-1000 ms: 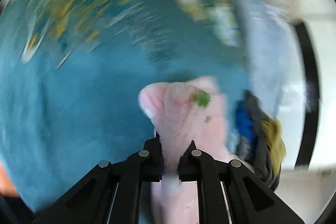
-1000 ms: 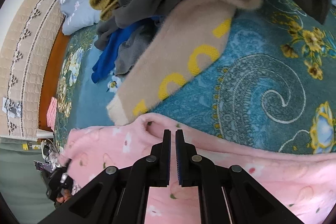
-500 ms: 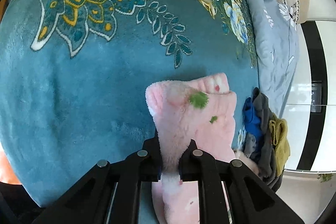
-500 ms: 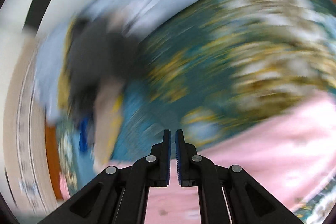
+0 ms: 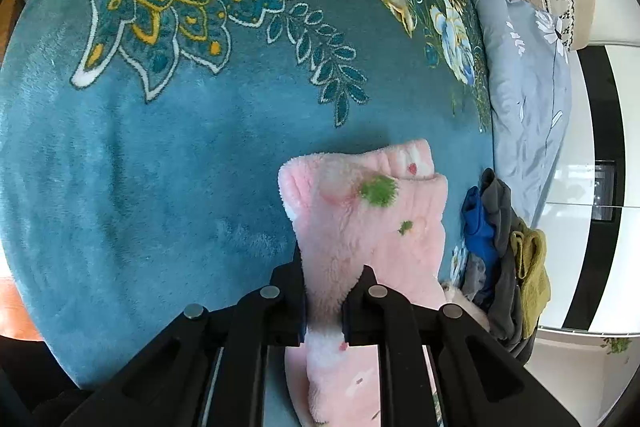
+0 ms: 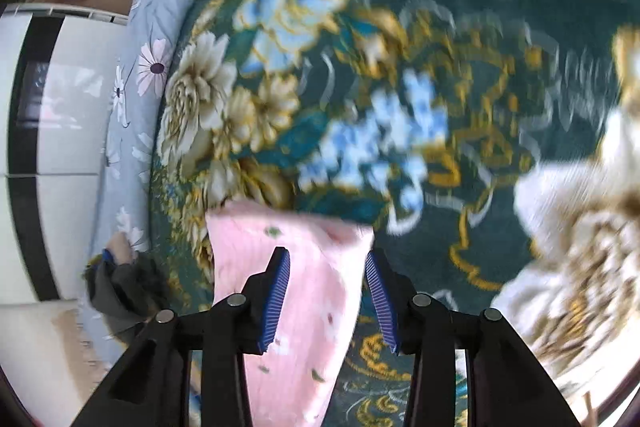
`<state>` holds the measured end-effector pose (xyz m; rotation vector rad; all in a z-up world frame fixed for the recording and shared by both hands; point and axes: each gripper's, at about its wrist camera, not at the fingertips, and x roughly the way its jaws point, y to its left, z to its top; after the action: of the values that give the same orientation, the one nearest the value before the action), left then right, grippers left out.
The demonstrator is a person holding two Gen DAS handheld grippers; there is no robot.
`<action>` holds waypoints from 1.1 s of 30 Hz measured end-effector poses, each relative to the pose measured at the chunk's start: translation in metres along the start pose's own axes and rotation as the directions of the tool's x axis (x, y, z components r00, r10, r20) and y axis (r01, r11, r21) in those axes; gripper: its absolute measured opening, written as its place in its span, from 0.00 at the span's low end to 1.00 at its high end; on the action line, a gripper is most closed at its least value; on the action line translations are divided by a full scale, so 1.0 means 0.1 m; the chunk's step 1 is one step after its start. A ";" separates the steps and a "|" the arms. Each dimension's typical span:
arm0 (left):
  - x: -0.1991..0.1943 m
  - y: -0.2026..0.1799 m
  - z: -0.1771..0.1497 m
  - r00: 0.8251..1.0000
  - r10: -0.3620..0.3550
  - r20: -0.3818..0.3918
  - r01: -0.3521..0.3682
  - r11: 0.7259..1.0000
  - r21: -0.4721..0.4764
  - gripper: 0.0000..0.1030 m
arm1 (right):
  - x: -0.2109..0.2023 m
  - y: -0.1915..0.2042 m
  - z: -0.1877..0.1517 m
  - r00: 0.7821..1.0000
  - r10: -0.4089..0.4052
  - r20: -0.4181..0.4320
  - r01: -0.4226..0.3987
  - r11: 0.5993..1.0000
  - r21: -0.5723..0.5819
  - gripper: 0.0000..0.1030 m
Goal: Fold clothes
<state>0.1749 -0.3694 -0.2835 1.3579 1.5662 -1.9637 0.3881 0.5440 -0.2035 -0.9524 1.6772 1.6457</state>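
A teal floral blanket point(image 5: 168, 163) fills both views, spread over a bed that serves as the folding surface. A pale blue flowered pillow point(image 5: 528, 99) lies at the right edge of the left view, a heap of dark and mustard clothes point(image 5: 504, 259) below it, probably waiting their turn. The pink fleece garment point(image 5: 360, 219) sits lower centre. The left gripper point(image 5: 325, 301) is clenched on its edge, likely anchoring it, while the right gripper point(image 6: 327, 297) is opening astride another end, pads clear, seemingly to take hold.

Wrist views – steeply down, close
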 end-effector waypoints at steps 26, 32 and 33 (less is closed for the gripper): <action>-0.04 0.02 -0.03 1.000 0.001 0.009 -0.001 1.000 0.003 0.12 | 0.55 -0.07 -0.24 0.988 0.109 0.112 -0.127 0.977 0.170 0.11; -0.04 0.05 -0.03 1.000 -0.020 0.003 0.020 1.000 -0.004 0.12 | 0.26 0.69 -0.35 0.966 0.239 0.099 -0.236 0.971 -0.034 0.09; -0.04 0.05 -0.03 1.000 -0.022 0.003 0.022 1.000 -0.004 0.12 | 0.19 0.90 -0.43 0.958 0.274 0.085 -0.266 0.959 -0.092 0.09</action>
<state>0.1815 -0.3700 -0.2828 1.3412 1.5904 -1.9731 0.3062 0.4977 -0.1659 -0.6889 1.7472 1.9177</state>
